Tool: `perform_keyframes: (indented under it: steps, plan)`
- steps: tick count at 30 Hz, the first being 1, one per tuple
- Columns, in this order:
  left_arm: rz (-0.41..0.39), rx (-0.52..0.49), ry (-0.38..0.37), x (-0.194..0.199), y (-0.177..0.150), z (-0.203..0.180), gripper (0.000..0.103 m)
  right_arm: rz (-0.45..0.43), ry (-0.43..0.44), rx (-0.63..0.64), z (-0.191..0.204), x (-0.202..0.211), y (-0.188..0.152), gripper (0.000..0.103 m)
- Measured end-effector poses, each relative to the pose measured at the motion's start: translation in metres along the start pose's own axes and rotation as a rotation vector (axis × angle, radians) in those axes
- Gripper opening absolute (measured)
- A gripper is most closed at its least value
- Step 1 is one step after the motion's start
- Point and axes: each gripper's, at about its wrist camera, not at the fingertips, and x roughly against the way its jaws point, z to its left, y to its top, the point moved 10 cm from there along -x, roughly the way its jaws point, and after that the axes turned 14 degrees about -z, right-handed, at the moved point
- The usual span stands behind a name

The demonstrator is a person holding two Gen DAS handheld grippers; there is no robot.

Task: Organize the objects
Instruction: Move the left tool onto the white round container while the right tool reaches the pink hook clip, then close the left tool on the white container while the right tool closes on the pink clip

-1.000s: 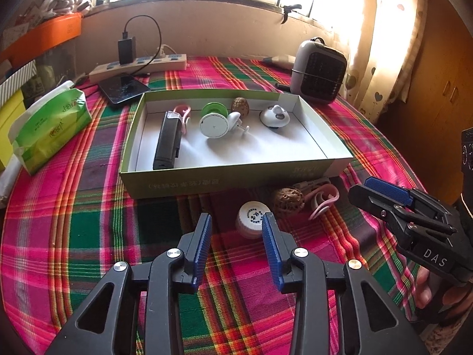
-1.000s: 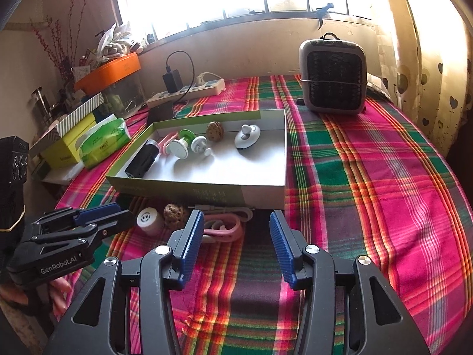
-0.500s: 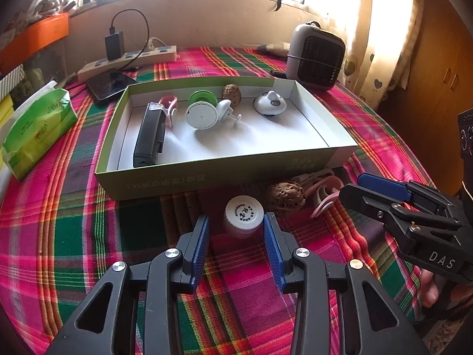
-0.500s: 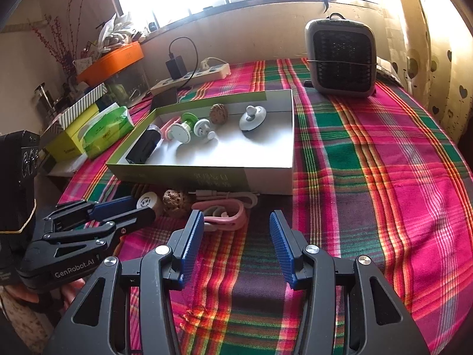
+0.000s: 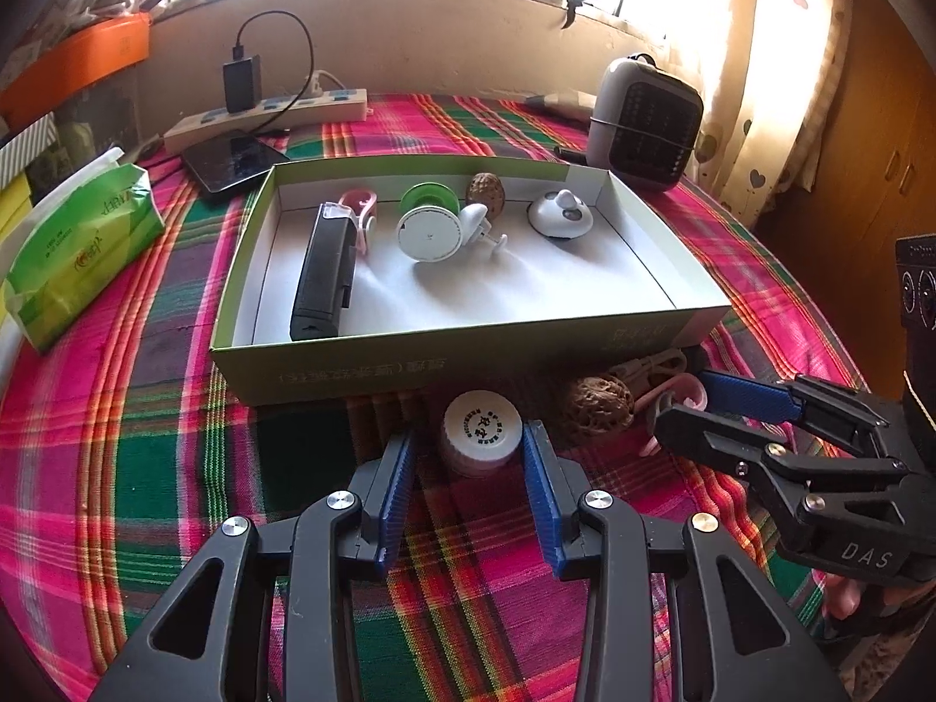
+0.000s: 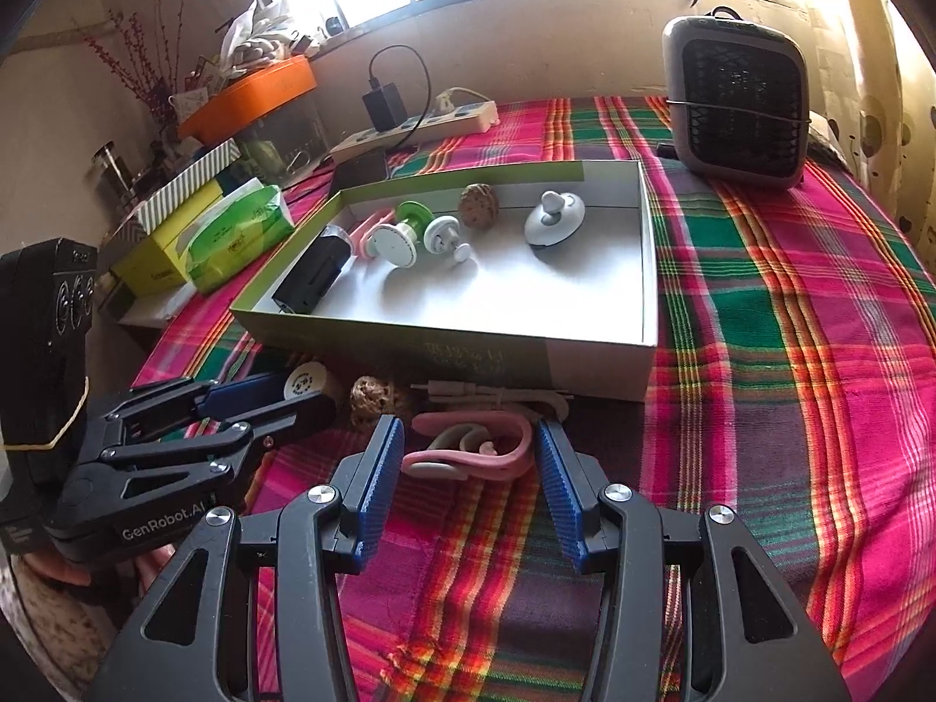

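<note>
Step in hand: pickup of the loose things lying on the plaid tabletop (image 5: 175, 468) in front of the box (image 5: 468, 362). My left tool (image 5: 468, 456) is set low with the white jar (image 5: 481, 430) between its blue pads; the right-hand pad looks to be at the jar's side, the other stands a little off, so the jar is bracketed but not gripped. My right tool (image 6: 470, 456) likewise straddles the pink earhook (image 6: 468, 447), its pads spread wider than the earhook and pressing on nothing. Next move, as I judge it: close each tool squarely on its thing, lift clear of the box's near wall, and carry over into the box; the earhook is thin and springy and may slip or twist as the pads meet. Count outside the box: one jar, one walnut (image 5: 599, 403), one pink earhook, one pale cable (image 6: 497, 392) against the box wall. Count inside: one black device (image 5: 322, 275), one pink earhook (image 5: 360, 202), one green-and-white spool (image 5: 427, 228), one small white piece (image 5: 482, 228) I cannot identify, one walnut (image 5: 485, 190), one white knobbed disc (image 5: 560, 215)
</note>
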Motion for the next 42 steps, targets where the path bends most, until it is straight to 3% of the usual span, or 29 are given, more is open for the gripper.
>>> perform_keyframes:
  steps: [9,16,21,32,36,42]
  plan:
    - [-0.003,0.01,-0.009,0.0,0.001,0.004,0.035,0.052,0.078,0.095,0.021,0.013,-0.022,0.048]
    - [-0.005,0.013,-0.009,0.0,0.0,0.003,0.035,0.009,0.03,0.115,0.01,0.01,-0.008,0.048]
    - [-0.004,0.013,-0.009,0.001,0.0,0.004,0.035,0.047,0.117,0.11,0.018,0.0,-0.008,0.048]
    - [-0.002,0.009,-0.01,0.001,0.0,0.003,0.035,0.102,0.224,0.193,0.047,0.014,-0.032,0.048]
    - [-0.001,0.01,-0.008,0.001,0.0,0.003,0.035,0.089,0.156,0.226,0.044,0.01,-0.032,0.048]
    - [0.001,-0.001,0.0,-0.001,0.0,0.003,0.035,0.091,0.123,0.256,0.048,0.001,-0.029,0.048]
